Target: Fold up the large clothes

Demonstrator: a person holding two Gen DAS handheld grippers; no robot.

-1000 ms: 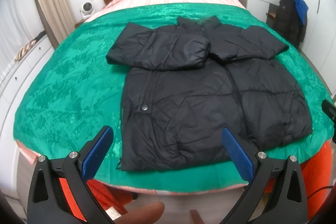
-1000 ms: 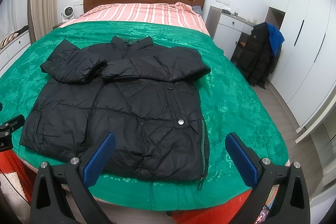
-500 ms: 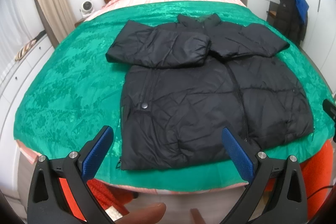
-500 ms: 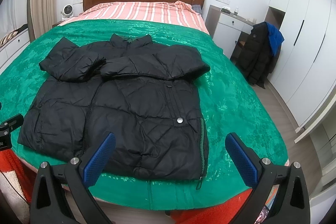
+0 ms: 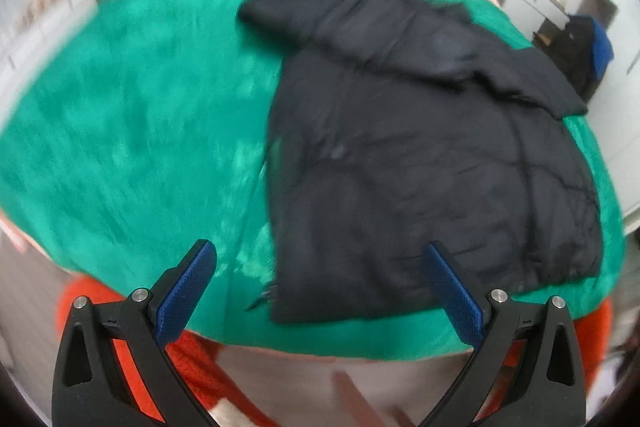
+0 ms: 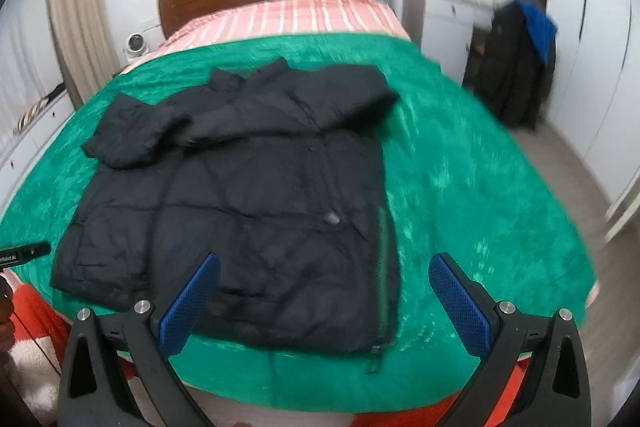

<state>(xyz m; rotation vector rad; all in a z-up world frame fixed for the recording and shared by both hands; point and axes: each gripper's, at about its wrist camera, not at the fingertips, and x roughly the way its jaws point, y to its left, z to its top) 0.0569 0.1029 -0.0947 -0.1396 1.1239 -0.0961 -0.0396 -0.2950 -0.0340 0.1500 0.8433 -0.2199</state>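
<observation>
Jacket (image 6: 248, 195) blurred on green cover (image 6: 472, 187), left tool (image 5: 320, 291) and right tool (image 6: 324, 299) wide apart, empty

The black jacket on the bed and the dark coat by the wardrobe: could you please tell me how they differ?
The black jacket lies flat on the green bedspread, while the dark coat hangs upright beside the white wardrobe. The black jacket has both sleeves folded across its chest; the dark coat has something blue draped over its top. Both look dark and padded.
</observation>
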